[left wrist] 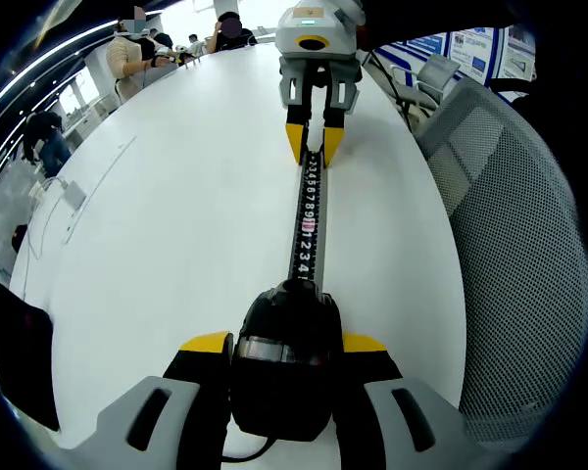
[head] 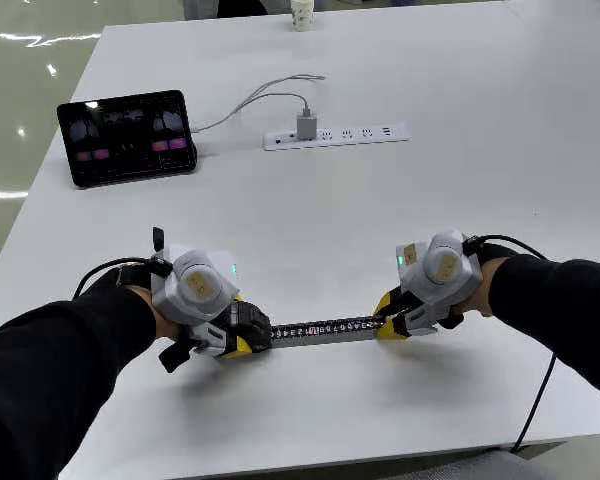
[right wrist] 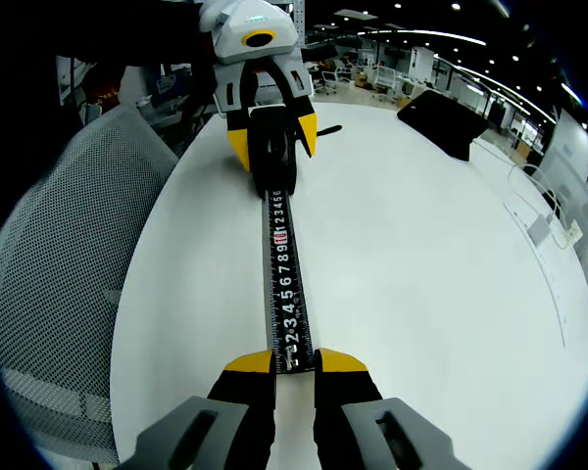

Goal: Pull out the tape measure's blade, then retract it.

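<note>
The tape measure (head: 245,330) lies low over the near edge of the counter (head: 460,120), on the person's side of the power strip (head: 336,135) and well apart from it. Its black case (left wrist: 284,377) is clamped between the fingers of the left gripper (left wrist: 284,343). The blade (right wrist: 282,284) runs out of the case roughly parallel to the power strip. It ends at the right gripper (right wrist: 294,360), whose fingers are closed on the blade's tip.

With only a short length showing, this looks like the pull-out, partway along. To do it well, the case should be held still and level. The right gripper should draw straight away along the blade's own line, with no twist or lift that might buckle it or slip the tip from the fingers. Whether a lock is set on the case cannot be told. For the return, walking the tip back toward the case seems safer than letting go, since a freed blade may whip.
</note>
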